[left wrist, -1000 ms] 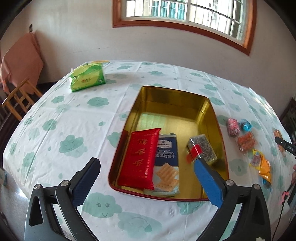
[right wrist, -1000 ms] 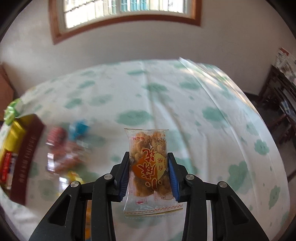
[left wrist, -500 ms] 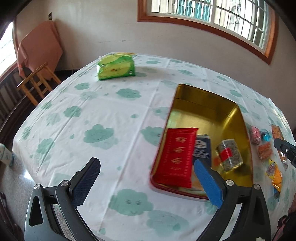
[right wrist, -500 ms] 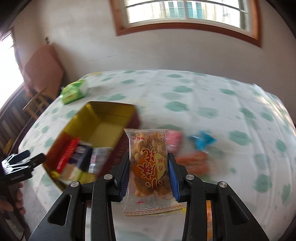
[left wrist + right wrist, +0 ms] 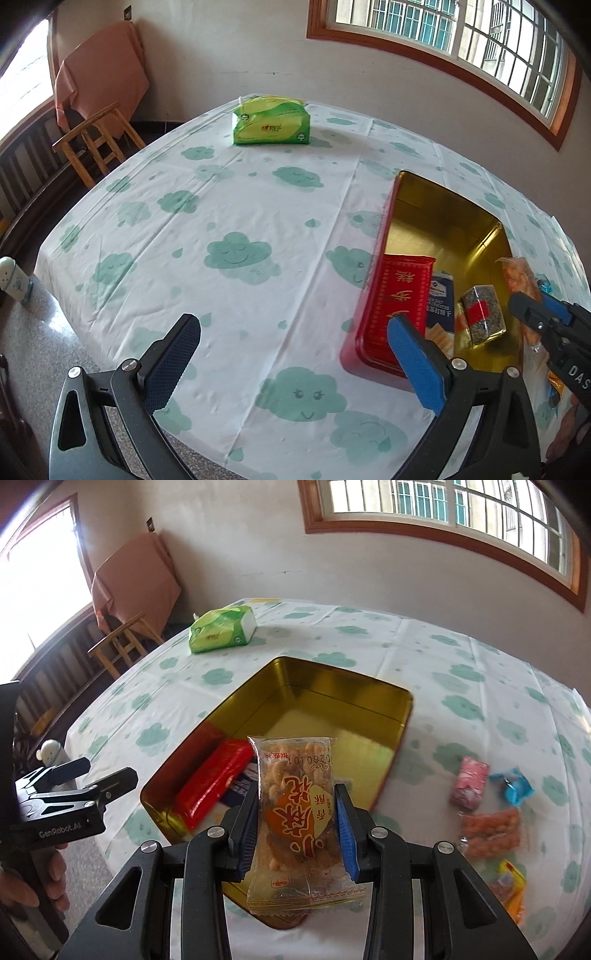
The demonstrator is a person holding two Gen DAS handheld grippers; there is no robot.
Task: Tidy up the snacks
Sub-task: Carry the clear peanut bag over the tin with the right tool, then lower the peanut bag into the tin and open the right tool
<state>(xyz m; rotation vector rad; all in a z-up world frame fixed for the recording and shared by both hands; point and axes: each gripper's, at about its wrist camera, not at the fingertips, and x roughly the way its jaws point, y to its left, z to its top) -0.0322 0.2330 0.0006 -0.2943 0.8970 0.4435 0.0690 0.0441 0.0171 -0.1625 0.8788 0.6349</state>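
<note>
Right gripper (image 5: 298,829): fingers (image 5: 248,827) closed on a clear snack packet (image 5: 295,812) of golden puffs, pads pinching its two long sides. The packet stands upright, top seal above the fingers, bottom seal hanging loose below. It hovers over the near end of the gold tin (image 5: 354,698), above the red packet (image 5: 212,781) and the blue cracker pack (image 5: 437,299) lying inside.

Left gripper (image 5: 291,363): fingers spread wide, holding nothing, poised over bare tablecloth beside the tin's long side wall.

Tin sits toward the near edge of the bench (image 5: 461,653). A foil-wrapped block (image 5: 482,315) also lies in it; the far half is bare.

Still out on the cloth past the tin's other long side: pink sweet (image 5: 469,781), blue sweet (image 5: 511,786), orange puff packet (image 5: 493,829), yellow packet (image 5: 511,886). Green tissue pack (image 5: 221,629) near the far edge.

Risks, as judged:
- Grip is on slick film over crumbly contents; too hard a squeeze could crush the puffs, a light one may let it slide.
- Released here, it would land atop the red packet, not on the open floor.
- Lowering the fingers near the rim could knock the light tin across the cloth.
</note>
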